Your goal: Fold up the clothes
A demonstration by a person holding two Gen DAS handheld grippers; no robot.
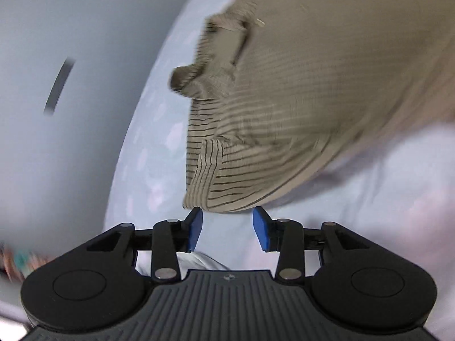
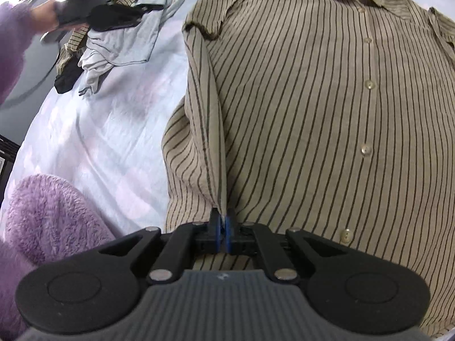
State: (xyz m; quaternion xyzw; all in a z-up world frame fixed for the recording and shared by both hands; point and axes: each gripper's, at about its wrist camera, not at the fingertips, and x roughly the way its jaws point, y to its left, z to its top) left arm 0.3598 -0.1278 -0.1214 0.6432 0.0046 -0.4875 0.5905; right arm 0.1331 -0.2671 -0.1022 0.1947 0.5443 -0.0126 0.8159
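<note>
Clamped on the beige black-striped button shirt's (image 2: 298, 108) side fold, our right gripper (image 2: 223, 234) sits nearest; our left gripper (image 1: 227, 227) hangs released just short of its hem.

shirt (image 2: 298, 108): thin striped woven cloth, matt | sheet (image 2: 108, 142): smooth cotton-like cloth | sleeve (image 2: 48, 218): fluffy fleece

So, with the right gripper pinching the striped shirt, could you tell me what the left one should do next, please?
Probably ease the left gripper forward and close on the hem of the beige, dark-striped button-up shirt: its jaws stand open just short of that edge, while the right gripper is shut on a fold.
</note>
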